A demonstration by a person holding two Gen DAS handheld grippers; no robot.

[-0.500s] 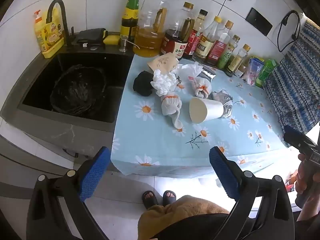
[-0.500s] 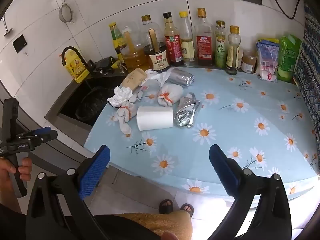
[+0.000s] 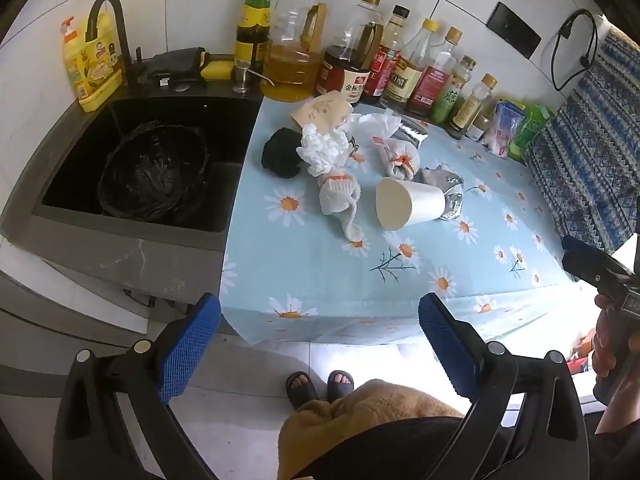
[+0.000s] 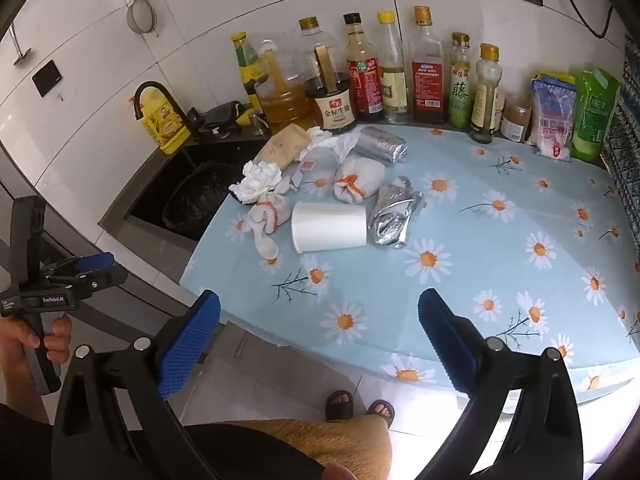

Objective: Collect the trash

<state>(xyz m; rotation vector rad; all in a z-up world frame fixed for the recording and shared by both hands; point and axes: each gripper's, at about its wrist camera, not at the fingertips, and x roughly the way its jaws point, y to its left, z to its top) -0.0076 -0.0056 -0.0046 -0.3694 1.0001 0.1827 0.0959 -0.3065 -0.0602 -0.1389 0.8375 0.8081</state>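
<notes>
both tongs wide open and empty, hanging off the bench edge: left tongs [image 3: 320,332], right tongs [image 4: 319,330]. nothing picked yet. trash sits clustered mid-bench near the sink side: cup [image 4: 329,227] on its side, foil wrap [image 4: 394,216] touching its base end, tied rag [image 3: 338,196] just left of the cup, tissue wad [image 3: 324,148] and black lump [image 3: 281,153] behind. lined bin [image 3: 154,170] is in the sink [image 3: 120,248], so that's the drop. i'd take the cup first with the right tongs, pinching across the wall lightly since paper will crush; left tongs take the rag, nearest the bin. vs half a second ago: essentially unchanged, same framing, same gaps, trash untouched.
</notes>
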